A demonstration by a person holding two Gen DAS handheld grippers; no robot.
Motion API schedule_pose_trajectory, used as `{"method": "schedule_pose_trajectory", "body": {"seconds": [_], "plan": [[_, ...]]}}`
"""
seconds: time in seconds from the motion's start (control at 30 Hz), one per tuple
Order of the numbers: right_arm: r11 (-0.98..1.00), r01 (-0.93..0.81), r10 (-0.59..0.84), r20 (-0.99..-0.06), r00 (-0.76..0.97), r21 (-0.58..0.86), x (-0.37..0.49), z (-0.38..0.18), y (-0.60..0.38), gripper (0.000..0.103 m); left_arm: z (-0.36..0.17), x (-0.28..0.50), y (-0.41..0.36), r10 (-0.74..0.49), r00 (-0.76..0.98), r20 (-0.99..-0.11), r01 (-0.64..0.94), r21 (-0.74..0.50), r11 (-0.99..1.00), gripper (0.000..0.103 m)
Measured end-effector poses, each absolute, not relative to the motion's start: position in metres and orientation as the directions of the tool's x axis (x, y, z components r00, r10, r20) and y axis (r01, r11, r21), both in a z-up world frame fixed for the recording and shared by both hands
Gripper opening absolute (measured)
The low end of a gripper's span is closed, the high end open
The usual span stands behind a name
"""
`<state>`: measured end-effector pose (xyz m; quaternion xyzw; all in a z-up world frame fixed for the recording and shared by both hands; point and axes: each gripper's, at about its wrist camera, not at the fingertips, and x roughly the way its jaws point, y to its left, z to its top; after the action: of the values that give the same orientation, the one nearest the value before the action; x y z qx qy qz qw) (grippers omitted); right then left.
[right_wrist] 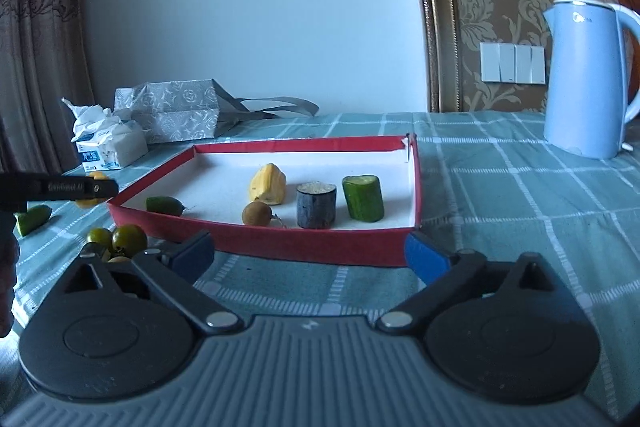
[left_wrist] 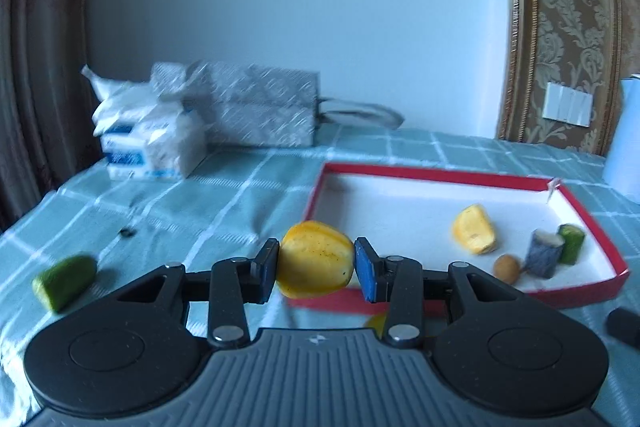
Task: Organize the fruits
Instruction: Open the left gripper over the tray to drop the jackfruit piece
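Note:
My left gripper (left_wrist: 316, 263) is shut on a yellow fruit chunk (left_wrist: 314, 251), held just off the near-left corner of the red tray (left_wrist: 440, 174). The tray's white floor carries a yellow piece (right_wrist: 268, 184), a small brown round fruit (right_wrist: 257, 214), a dark cylinder piece (right_wrist: 316, 205), a cucumber piece (right_wrist: 363, 197) and a green piece (right_wrist: 164, 205) at its left end. My right gripper (right_wrist: 310, 255) stands open in front of the tray's front wall, nothing between its fingers. A lime wedge (left_wrist: 64, 281) and small green round fruits (right_wrist: 120, 239) lie on the cloth left of the tray.
A light blue kettle (right_wrist: 580, 79) stands at the back right on the checked tablecloth. At the back left are a tissue pack (right_wrist: 110, 147) and a silver gift bag (right_wrist: 176, 115). A curtain hangs at the left and the wall is close behind.

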<state>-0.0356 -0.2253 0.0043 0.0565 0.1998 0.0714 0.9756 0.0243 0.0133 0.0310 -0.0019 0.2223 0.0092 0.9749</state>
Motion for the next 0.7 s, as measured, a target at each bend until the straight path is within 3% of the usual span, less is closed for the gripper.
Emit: {"method": "schedule_pose_trajectory", "body": {"seconds": [0.37,0.7], "plan": [[0.979,-0.129,0.181,-0.387,0.904,0.154,-0.034,0.003,-0.227,0.101,0.062,0.066,-0.026,-0.006,0.919,-0.393,0.02,0.031,0.999,0.039],[0.976,-0.127,0.19,-0.404,0.895,0.178,-0.03,0.002,-0.23,0.101,0.038,0.11,-0.039,0.009,0.885,-0.465,0.013,0.043,0.999,0.041]]}}
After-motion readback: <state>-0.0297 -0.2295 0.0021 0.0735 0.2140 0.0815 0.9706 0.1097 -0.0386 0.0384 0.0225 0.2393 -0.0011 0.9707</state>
